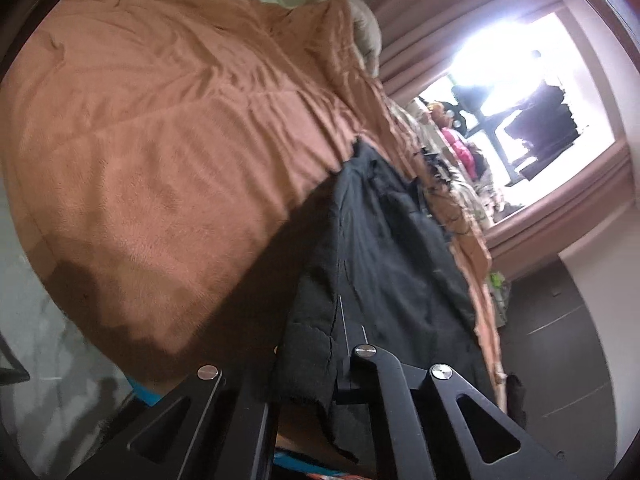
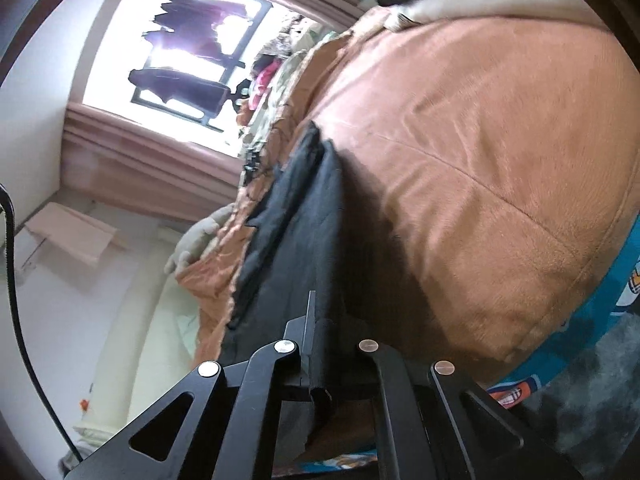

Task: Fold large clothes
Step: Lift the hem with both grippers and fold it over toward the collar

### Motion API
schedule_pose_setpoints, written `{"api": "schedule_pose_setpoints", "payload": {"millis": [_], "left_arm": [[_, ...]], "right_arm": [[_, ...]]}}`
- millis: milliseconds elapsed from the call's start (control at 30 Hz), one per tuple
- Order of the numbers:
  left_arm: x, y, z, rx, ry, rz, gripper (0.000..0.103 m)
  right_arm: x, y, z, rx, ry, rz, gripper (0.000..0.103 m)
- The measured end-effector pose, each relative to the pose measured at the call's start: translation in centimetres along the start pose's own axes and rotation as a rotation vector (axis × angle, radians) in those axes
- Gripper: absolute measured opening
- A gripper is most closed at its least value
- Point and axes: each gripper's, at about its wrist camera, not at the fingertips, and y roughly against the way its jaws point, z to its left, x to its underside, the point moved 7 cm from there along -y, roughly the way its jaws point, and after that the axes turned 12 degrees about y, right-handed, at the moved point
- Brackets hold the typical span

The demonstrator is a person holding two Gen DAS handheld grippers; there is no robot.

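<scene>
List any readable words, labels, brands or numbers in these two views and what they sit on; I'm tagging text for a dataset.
None can be read.
Blue printed fabric under the orange blanket: cartoon pattern only, no legible lettering.
Black garment: no label visible.

Each matte black metal tool (image 1: 344,356) (image 2: 316,344) has triangular cut-outs in its linkage arms, joined by round silver screws.
</scene>
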Motion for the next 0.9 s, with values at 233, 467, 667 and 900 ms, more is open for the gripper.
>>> {"api": "schedule_pose_setpoints", "payload": {"millis": [233, 467, 667, 900], "left_arm": [[0.1, 6.1, -2.1, 0.112, 0.021, -0.03, 0.002], [0.6, 13.3, -5.6, 0.245, -0.006, -0.07, 0.002], [0.9, 19.6, -8.9, 0.329, -0.024, -0.1, 0.002], [0.8, 25.4, -11.6, 0.392, -0.039, -0.146, 0.002]], "right_arm": [[-0.4, 5.5, 3.4, -0.057, 0.026, -0.047, 0.004], [-1.1, 11.7, 8.7, -0.129, 0.072, -0.121, 0.004], [-1.9, 17.0, 13.0, -0.168, 0.114, -0.19, 0.004], [-2.8, 22.4, 17.0, -0.234, 0.129, -0.267, 0.004]]}}
